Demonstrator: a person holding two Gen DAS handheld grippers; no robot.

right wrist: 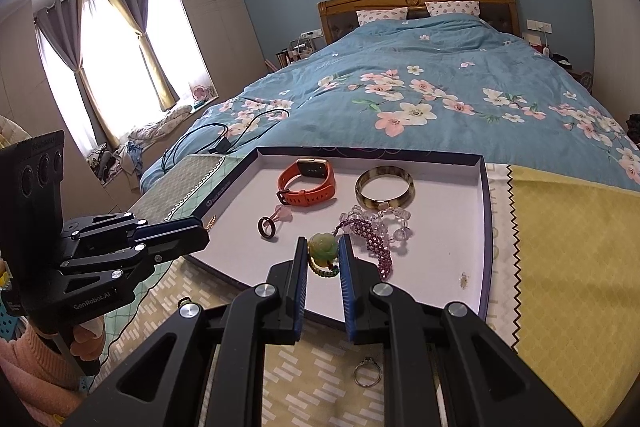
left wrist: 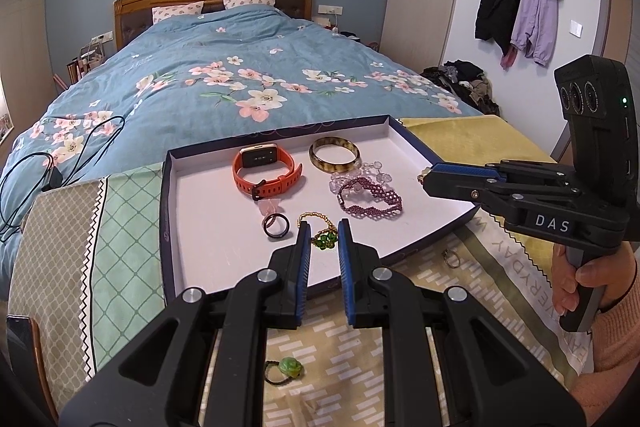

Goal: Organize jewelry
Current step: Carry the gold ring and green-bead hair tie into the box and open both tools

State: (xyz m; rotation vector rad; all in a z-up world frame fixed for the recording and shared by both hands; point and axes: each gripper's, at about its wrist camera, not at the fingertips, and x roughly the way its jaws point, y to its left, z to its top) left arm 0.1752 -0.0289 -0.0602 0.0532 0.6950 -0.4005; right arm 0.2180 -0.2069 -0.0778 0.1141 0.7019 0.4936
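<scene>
Gleaming green rose pendant (right wrist: 322, 247) — corded, claw-pinched

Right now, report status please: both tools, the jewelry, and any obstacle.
Left tool shut on gold-green chain, at tray's left edge. Right tool shut on jade rose pendant, over tray. Silver ring outside on cloth. Nothing blocking the tray.
</scene>
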